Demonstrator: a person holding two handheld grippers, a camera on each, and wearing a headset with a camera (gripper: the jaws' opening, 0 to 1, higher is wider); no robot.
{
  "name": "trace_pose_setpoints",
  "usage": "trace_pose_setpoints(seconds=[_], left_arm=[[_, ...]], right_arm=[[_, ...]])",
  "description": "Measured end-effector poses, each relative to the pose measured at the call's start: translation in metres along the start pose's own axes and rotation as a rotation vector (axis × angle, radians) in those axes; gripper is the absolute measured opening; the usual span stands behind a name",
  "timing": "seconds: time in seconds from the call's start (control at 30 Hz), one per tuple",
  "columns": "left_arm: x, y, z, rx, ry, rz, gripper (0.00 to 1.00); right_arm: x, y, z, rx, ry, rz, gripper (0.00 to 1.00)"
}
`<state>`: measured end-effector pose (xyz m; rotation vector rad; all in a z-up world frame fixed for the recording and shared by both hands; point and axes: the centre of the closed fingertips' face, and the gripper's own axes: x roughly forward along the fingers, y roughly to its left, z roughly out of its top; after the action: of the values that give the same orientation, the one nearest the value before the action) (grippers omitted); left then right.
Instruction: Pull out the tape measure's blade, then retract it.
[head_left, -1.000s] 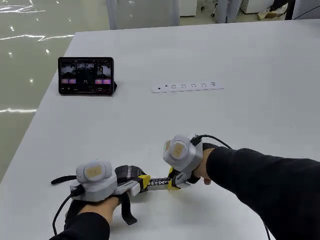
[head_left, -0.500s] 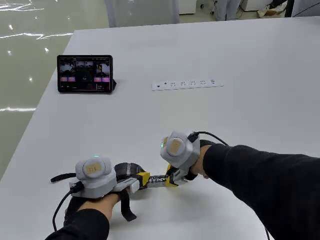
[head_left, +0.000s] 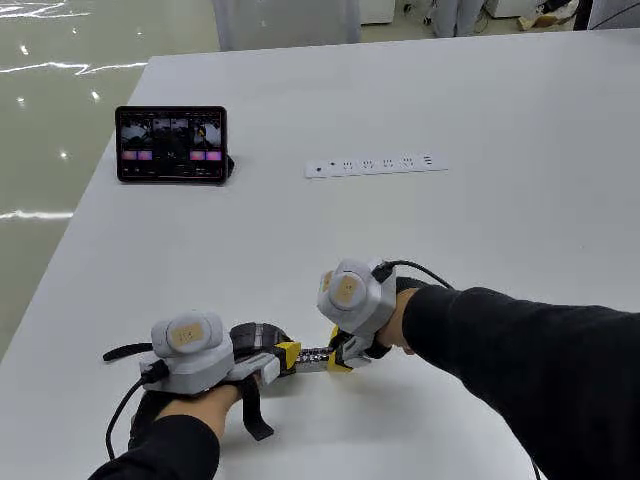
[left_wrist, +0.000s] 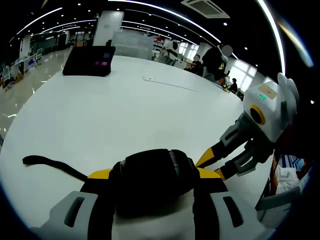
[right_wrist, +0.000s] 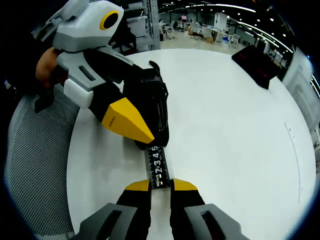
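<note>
Left gripper (left_wrist: 155, 174) clamps tape measure (right_wrist: 154, 112); right gripper (right_wrist: 161, 186) seemingly pinches the half-hidden blade (right_wrist: 156, 165).

Between the left gripper (left_wrist: 155, 174) fingers: tape measure case (left_wrist: 150, 192), black, matt, rubbery-looking plastic. Just ahead of the right gripper (right_wrist: 161, 186) fingertips (right_wrist: 137, 186): blade (right_wrist: 157, 167), matt black with white printed numerals. The fingertips of both grippers are smooth yellow plastic with low sheen; the bodies behind them are matt grey-white plastic. Left of the left fingers: strap (left_wrist: 50, 164), black, cloth-like. Under the fingers: table (head_left: 480, 120), white, smooth, faint sheen.
</note>
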<state>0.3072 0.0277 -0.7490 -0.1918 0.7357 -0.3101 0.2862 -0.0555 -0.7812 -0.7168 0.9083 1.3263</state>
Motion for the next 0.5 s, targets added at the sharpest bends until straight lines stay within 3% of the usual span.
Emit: trace_pose_setpoints(seconds=[0.5], left_arm=[[0.001, 0.0007, -0.0003, -0.004, 0.002, -0.004, 0.59]], right_arm=[[0.0047, 0.0009, 0.0075, 0.007, -0.018, 0.004, 0.1]])
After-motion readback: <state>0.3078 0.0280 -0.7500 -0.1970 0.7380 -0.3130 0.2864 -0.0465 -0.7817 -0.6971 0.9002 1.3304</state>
